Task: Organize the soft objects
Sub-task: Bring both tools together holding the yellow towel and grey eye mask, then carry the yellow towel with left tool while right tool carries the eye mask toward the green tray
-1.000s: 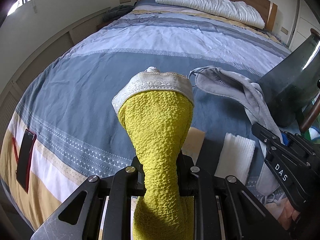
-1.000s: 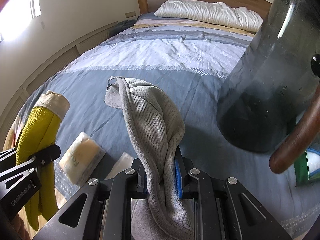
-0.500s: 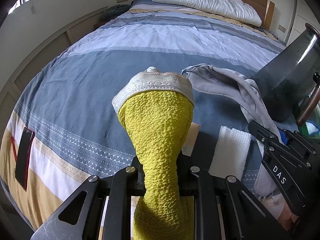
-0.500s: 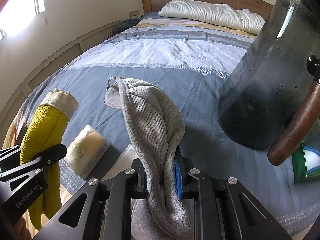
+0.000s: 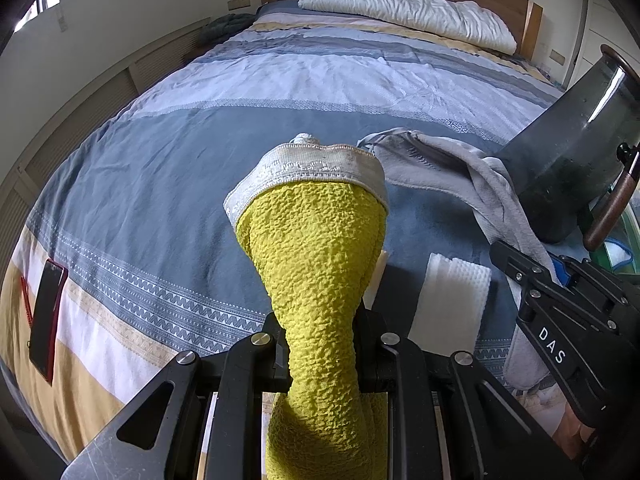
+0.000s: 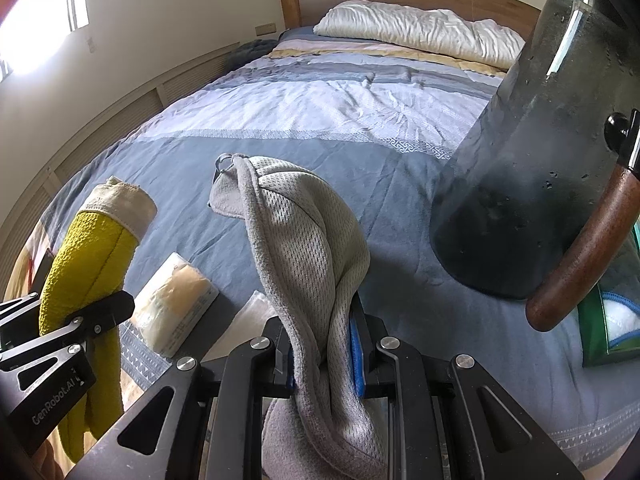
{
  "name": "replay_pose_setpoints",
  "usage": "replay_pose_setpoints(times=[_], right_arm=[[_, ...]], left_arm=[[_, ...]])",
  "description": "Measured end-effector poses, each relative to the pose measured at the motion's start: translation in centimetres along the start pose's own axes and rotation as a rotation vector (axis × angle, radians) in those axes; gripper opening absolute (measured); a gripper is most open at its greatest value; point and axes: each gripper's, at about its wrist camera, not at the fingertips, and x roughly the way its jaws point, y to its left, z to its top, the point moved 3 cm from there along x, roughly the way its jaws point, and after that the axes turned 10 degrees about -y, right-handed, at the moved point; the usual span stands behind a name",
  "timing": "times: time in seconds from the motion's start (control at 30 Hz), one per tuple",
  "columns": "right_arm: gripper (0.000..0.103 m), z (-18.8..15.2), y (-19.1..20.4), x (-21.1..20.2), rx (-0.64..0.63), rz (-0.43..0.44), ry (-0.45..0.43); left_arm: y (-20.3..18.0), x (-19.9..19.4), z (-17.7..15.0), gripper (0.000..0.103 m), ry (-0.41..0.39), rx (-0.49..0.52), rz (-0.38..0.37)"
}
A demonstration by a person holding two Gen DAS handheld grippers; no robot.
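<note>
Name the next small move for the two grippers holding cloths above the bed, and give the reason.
Probably carry both cloths toward one bare patch of the striped bedspread. The left gripper pinches the yellow textured cloth; the right gripper pinches the grey mesh cloth; both are bunched, unsorted.

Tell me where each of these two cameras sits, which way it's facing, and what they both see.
Left wrist: sits on the left gripper, looking down along its fingers over the bed toward the headboard; its jaws clamp a yellow cloth; the right gripper shows at right.
Right wrist: sits on the right gripper, facing the same way; its jaws clamp a grey cloth; the left gripper shows at left.
Shared: both cloths, pillow, dark glass jug.
</note>
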Motion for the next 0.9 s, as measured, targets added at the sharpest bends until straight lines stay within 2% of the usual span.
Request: replay_pose_setpoints(times=[0.33,0.9], right_arm=[[0.019,-0.1,0.1,-0.8,-0.014,0.019,0.003],[0.019,-2.9,-1.1,-4.8,-0.050,0.014,0.055]], left_arm=[[-0.4,-0.7,-0.3,0.017,-0.004,0.007,-0.010],[-1.9,-3.0,-1.7,0.017,0.002,0.019,-0.033]])
